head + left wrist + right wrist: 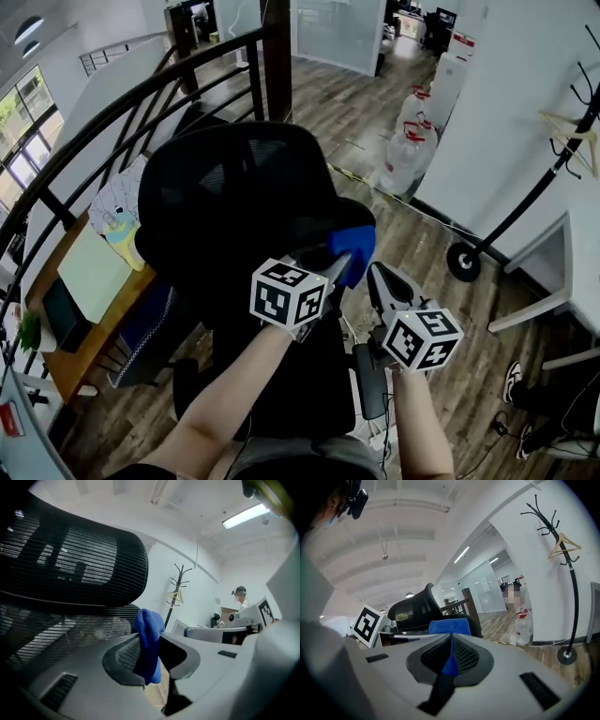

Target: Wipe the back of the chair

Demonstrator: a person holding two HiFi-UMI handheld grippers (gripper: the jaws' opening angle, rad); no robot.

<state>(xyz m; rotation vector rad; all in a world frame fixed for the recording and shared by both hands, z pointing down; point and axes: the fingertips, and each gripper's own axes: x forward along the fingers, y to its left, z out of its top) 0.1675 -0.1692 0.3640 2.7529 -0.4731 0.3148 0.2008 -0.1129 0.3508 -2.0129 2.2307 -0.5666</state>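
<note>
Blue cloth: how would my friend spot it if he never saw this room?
Find the big black mesh chair in front of the person. At its right edge, the left gripper and right gripper both pinch the blue cloth. It is soft and bright blue, while the chair and grippers around it are black and grey.

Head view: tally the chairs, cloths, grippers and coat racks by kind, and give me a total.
Office chair: 1
Blue cloth: 1
Grippers: 2 (left gripper, right gripper)
Coat rack: 1
Total: 5
</note>
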